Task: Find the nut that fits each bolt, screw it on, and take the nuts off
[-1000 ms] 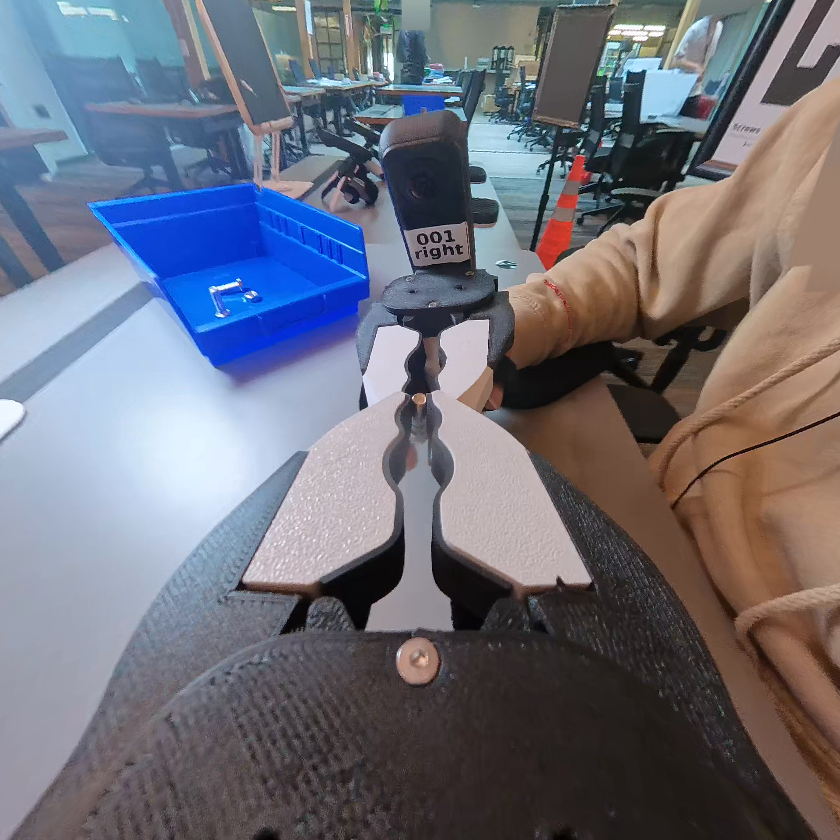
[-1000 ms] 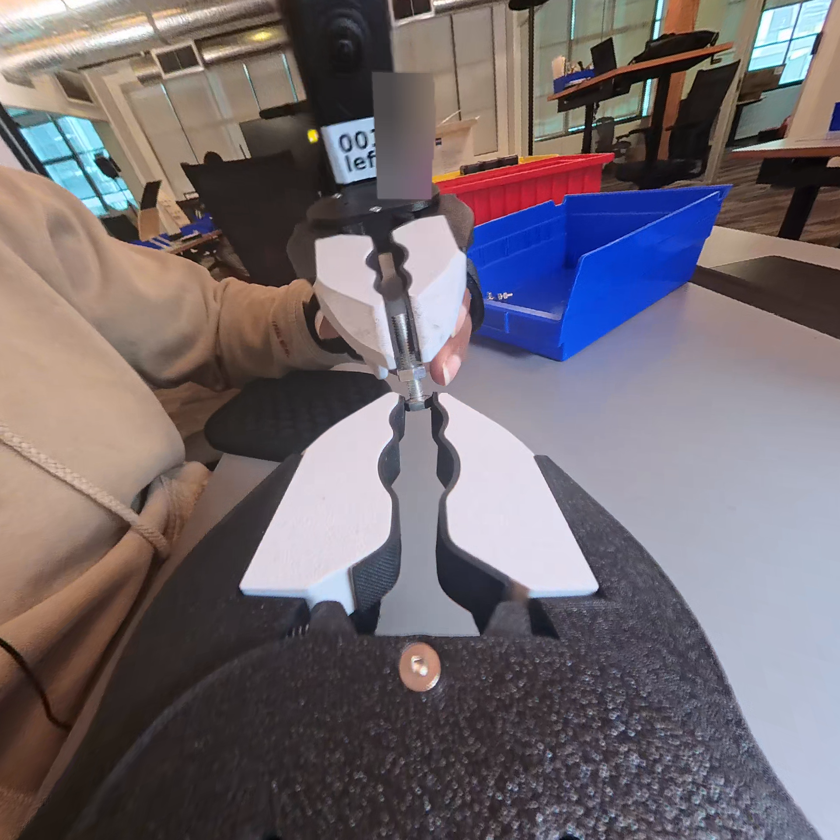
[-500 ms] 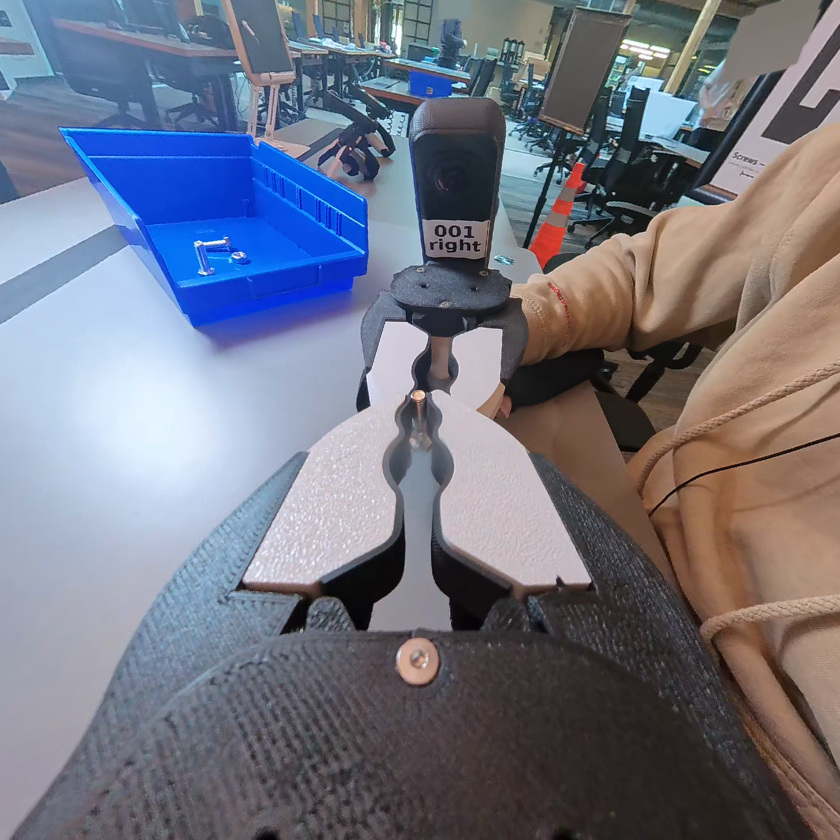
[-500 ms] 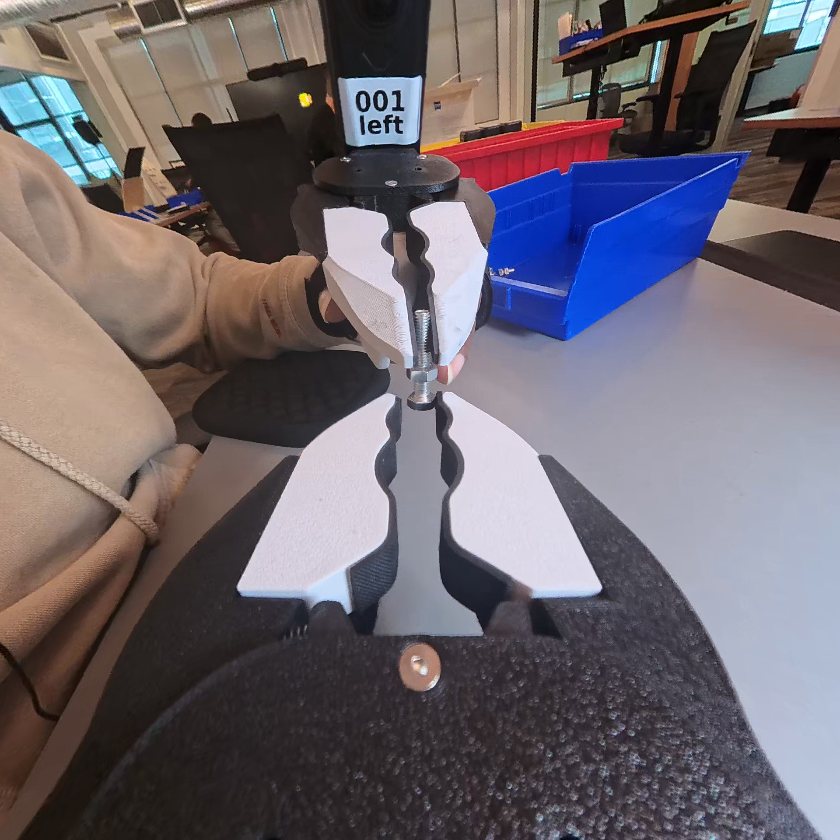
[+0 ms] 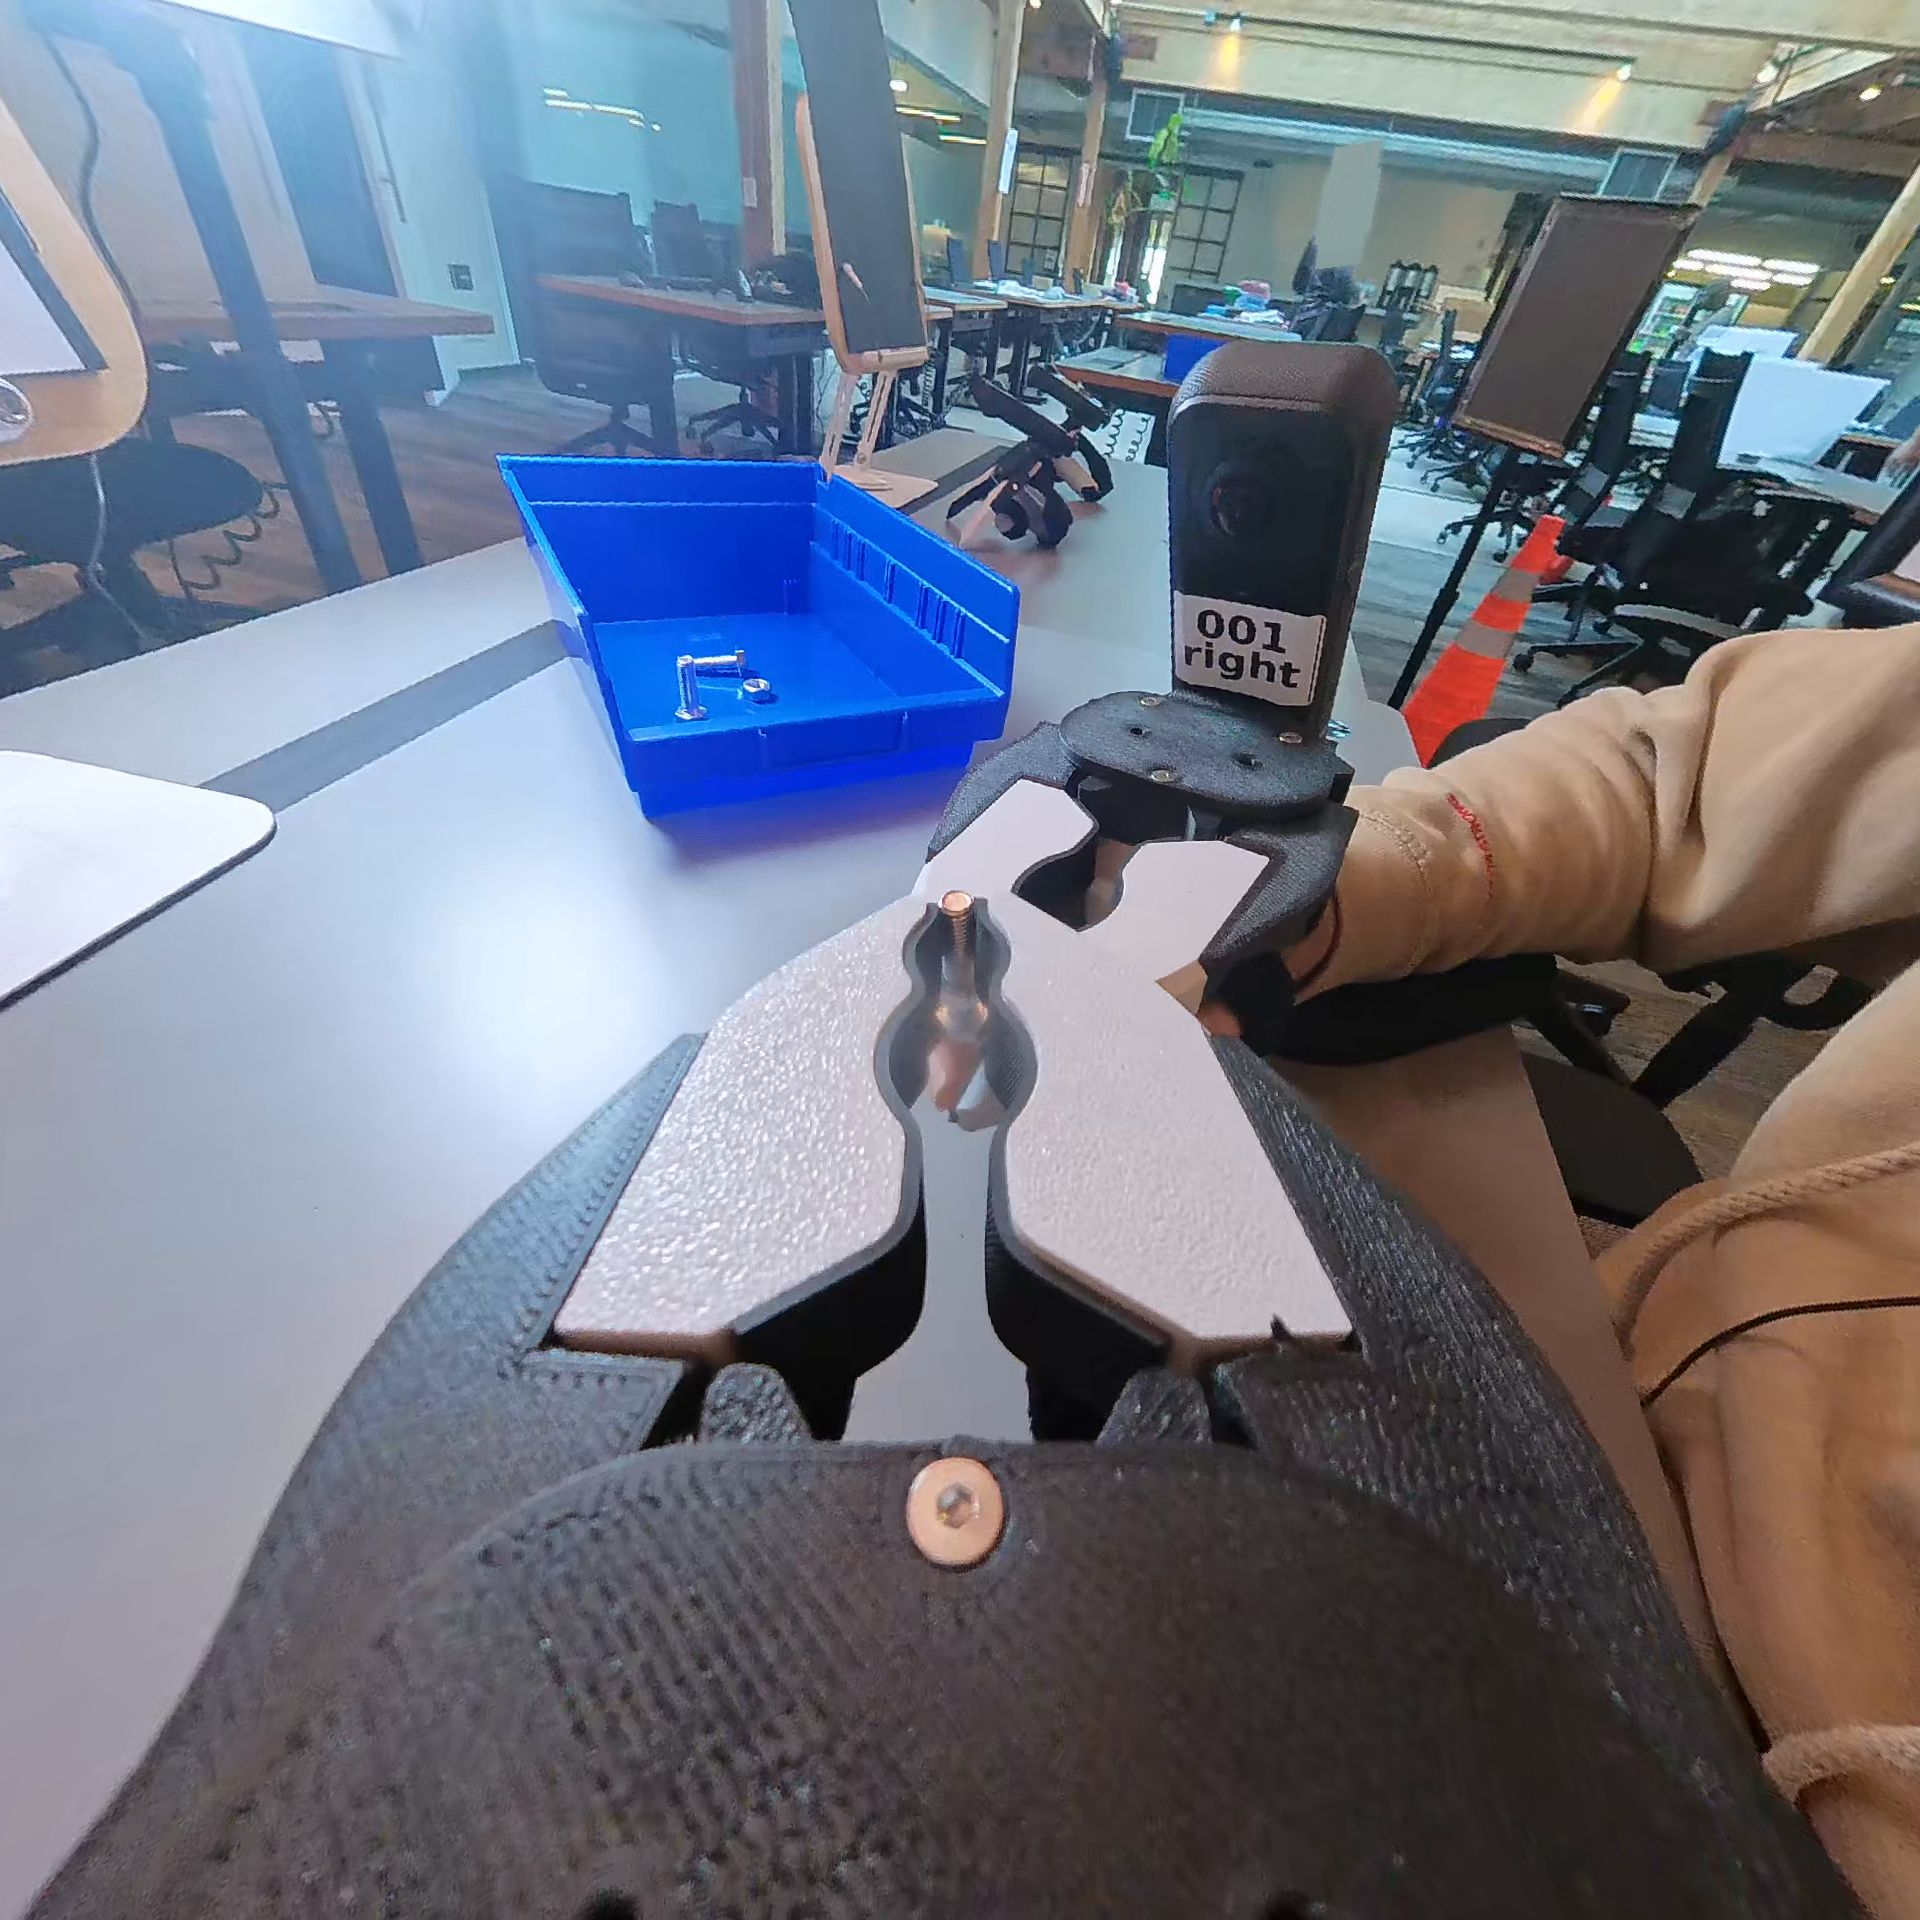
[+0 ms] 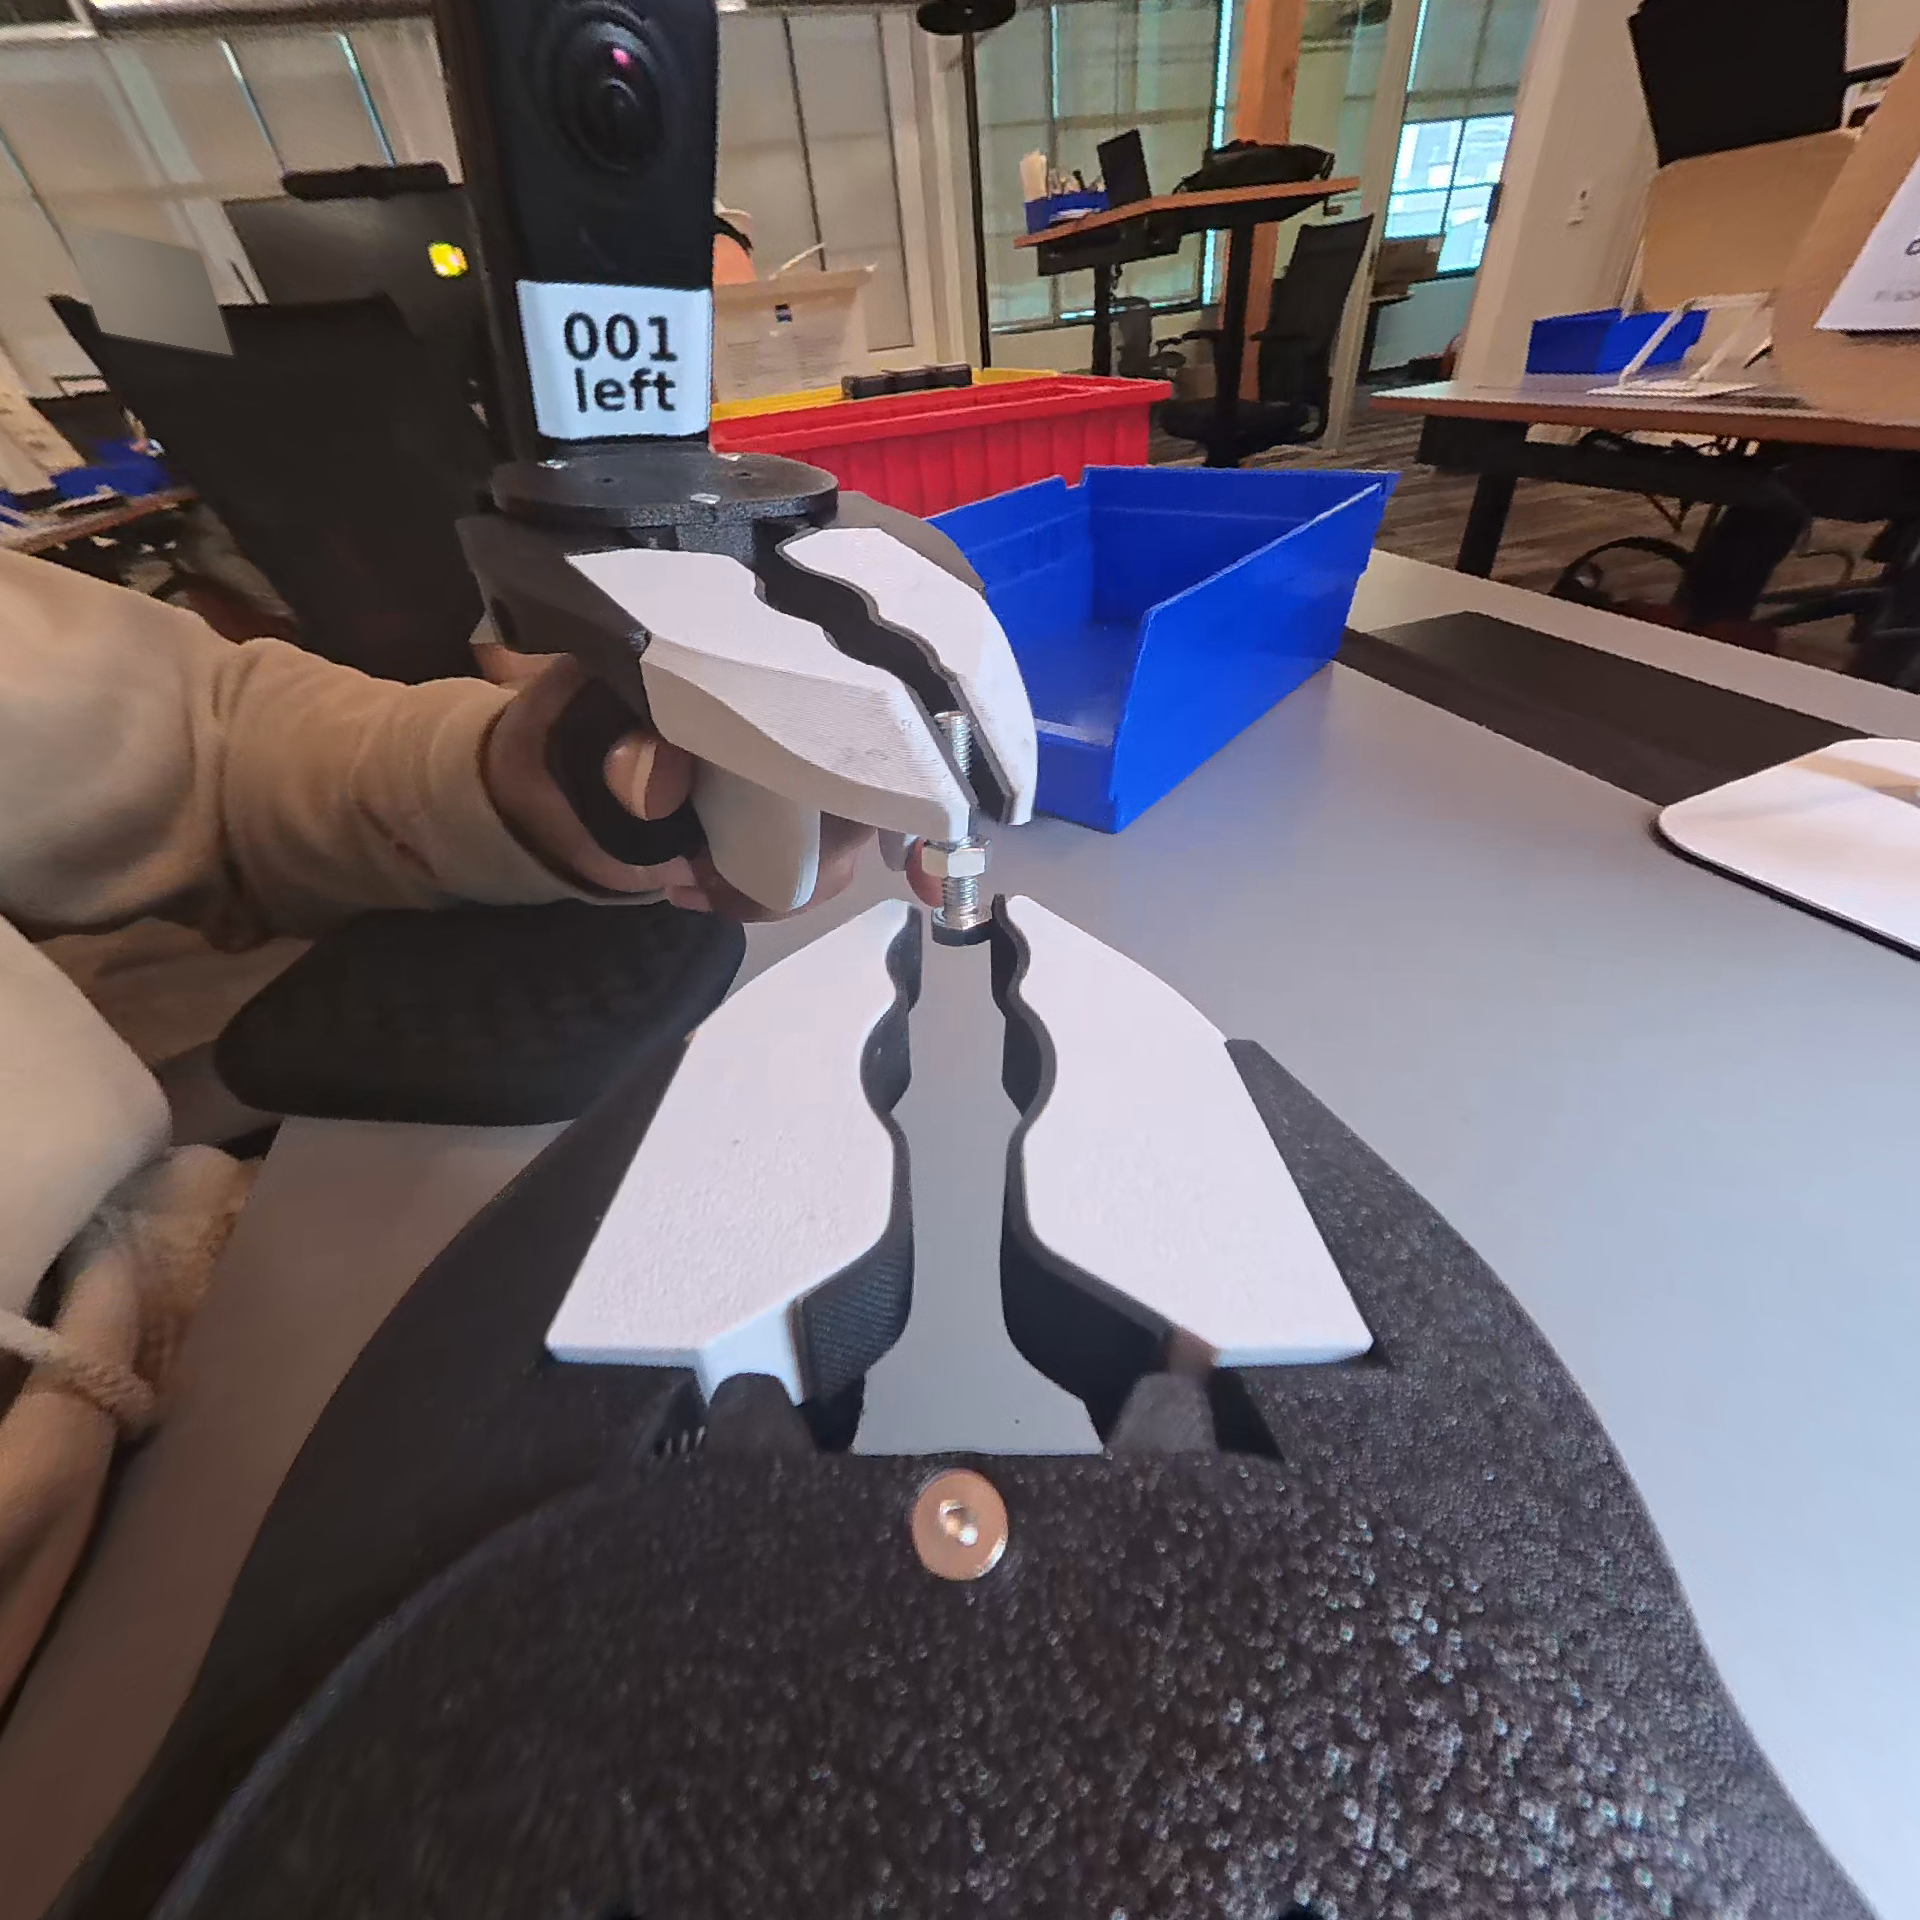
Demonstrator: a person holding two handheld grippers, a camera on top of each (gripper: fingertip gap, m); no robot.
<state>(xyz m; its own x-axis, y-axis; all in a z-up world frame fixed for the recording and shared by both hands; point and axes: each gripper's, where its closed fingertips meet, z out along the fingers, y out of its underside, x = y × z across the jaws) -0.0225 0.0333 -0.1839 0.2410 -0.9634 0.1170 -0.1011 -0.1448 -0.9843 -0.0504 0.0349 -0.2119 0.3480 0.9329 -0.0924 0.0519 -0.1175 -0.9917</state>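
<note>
My left gripper (image 5: 961, 935) is shut on a silver bolt (image 5: 954, 987), held crosswise, with its threaded end sticking up past the fingers. In the right wrist view the left gripper (image 6: 971, 800) holds the bolt (image 6: 953, 743) upright above the table. A hex nut (image 6: 954, 860) sits on the thread just under the left fingers. A smaller hex piece (image 6: 961, 920) at the bolt's lower end lies between the tips of my right gripper (image 6: 958, 916), which is closed around it. The right gripper (image 5: 1101, 883) also shows in the left wrist view, just behind the bolt.
A blue bin (image 5: 914, 613) on the grey table holds two bolts (image 5: 691, 686) and a loose nut (image 5: 756, 688); it also shows in the right wrist view (image 6: 1226, 623). A red bin (image 6: 935, 442) stands behind it. A white pad (image 6: 1808, 831) lies to one side. The person's beige sleeve (image 5: 1610, 790) is at the table edge.
The two grippers have turned against each other around the bolt. The left gripper now leans sideways in the right wrist view. Both stay closed on the bolt's parts.
</note>
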